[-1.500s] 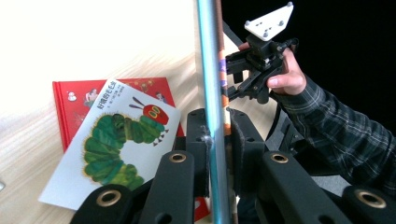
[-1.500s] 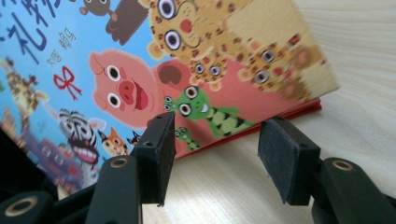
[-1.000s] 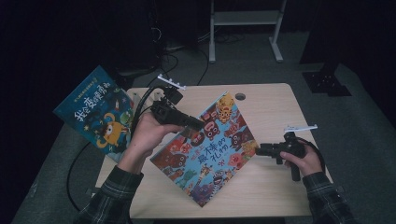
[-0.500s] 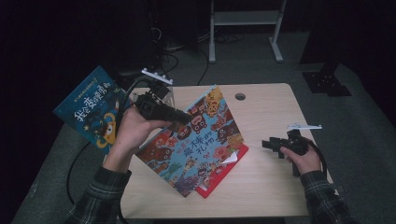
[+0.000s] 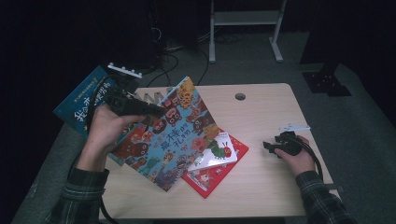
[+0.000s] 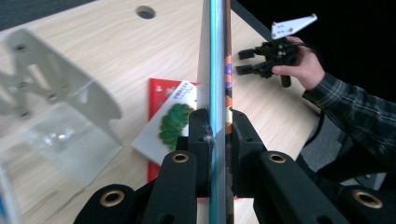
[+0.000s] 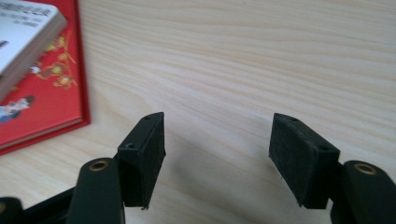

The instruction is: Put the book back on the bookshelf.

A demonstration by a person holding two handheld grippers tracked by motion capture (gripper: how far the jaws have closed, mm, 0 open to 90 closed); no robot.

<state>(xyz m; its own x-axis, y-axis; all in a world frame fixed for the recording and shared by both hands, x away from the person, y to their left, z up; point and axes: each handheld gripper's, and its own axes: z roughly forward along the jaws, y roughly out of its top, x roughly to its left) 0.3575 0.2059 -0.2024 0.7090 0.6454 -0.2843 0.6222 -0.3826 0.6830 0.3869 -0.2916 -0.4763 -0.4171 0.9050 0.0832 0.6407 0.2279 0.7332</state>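
My left gripper [image 5: 158,112] is shut on the top edge of a colourful picture book [image 5: 173,136] and holds it tilted above the table. In the left gripper view the pads [image 6: 201,135] clamp the book's thin edge [image 6: 215,56]. Under it lie a small white caterpillar book [image 5: 214,152] on a red book [image 5: 212,176]. My right gripper [image 5: 270,146] rests low over the bare wood at the right. Its jaws have just been opening, and nothing is between them [image 7: 217,158].
A blue book [image 5: 84,103] leans at the table's left edge beside a white book rack [image 5: 148,97]; the rack's clear plate [image 6: 60,116] is close to my left gripper. The table [image 5: 261,107] has a cable hole [image 5: 240,96].
The left gripper lifted the picture book up and to the left, which uncovered the white and red books beneath. The right gripper's jaws stand wider apart.
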